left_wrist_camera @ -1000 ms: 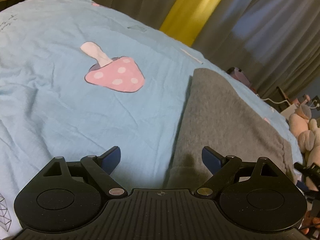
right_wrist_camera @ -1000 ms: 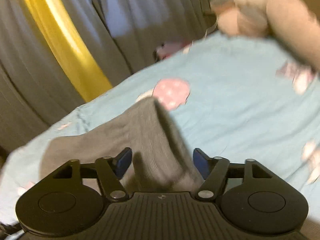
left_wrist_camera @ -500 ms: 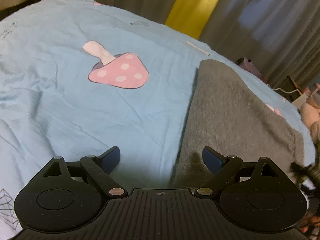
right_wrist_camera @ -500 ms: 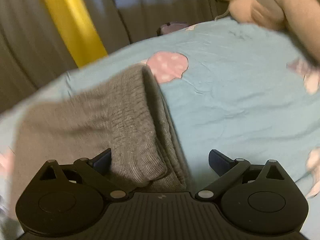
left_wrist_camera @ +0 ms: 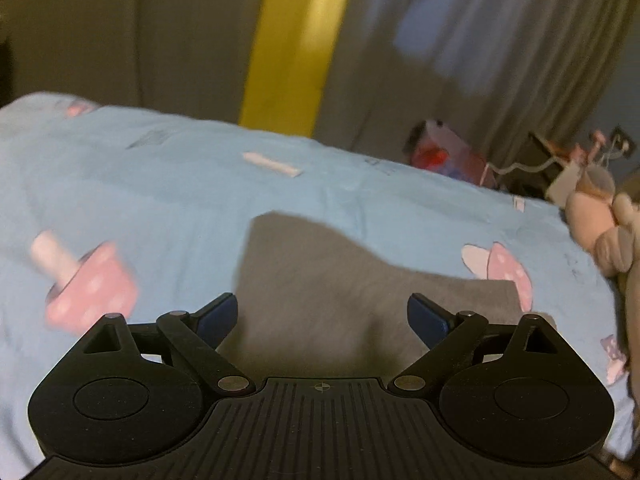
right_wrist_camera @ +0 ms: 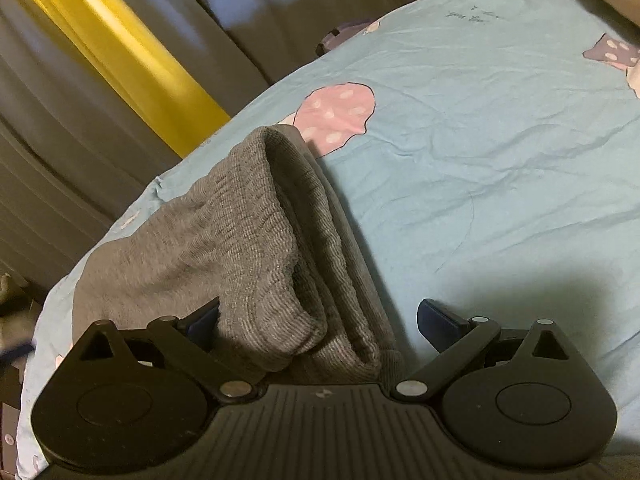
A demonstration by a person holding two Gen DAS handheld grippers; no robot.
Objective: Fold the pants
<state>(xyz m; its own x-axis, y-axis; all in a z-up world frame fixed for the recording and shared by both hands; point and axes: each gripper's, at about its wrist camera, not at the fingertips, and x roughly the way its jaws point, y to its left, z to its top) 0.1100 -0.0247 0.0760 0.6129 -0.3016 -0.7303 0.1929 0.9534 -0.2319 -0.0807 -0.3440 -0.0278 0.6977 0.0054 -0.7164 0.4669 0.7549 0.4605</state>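
Note:
Grey knit pants (right_wrist_camera: 248,240) lie folded on a light blue bedsheet (right_wrist_camera: 480,168) printed with pink mushrooms. In the right wrist view the ribbed waistband end bulges up between the wide-apart jaws of my right gripper (right_wrist_camera: 320,318); the left pad is partly hidden behind the cloth and the right pad stands free of it. In the left wrist view, which is blurred, the pants (left_wrist_camera: 340,296) spread as a flat grey patch beyond my left gripper (left_wrist_camera: 322,316), whose jaws stand open above them with nothing between them.
Grey curtains with a yellow strip (left_wrist_camera: 296,40) hang behind the bed. A pink plush toy (left_wrist_camera: 600,228) lies at the bed's right edge, with cluttered items (left_wrist_camera: 444,156) beyond the far edge. A small white strip (left_wrist_camera: 272,164) rests on the sheet.
My left gripper swung right and lifted, so the pants now lie centred ahead of it and the mushroom print slid left. My right gripper opened wide and sank closer over the waistband.

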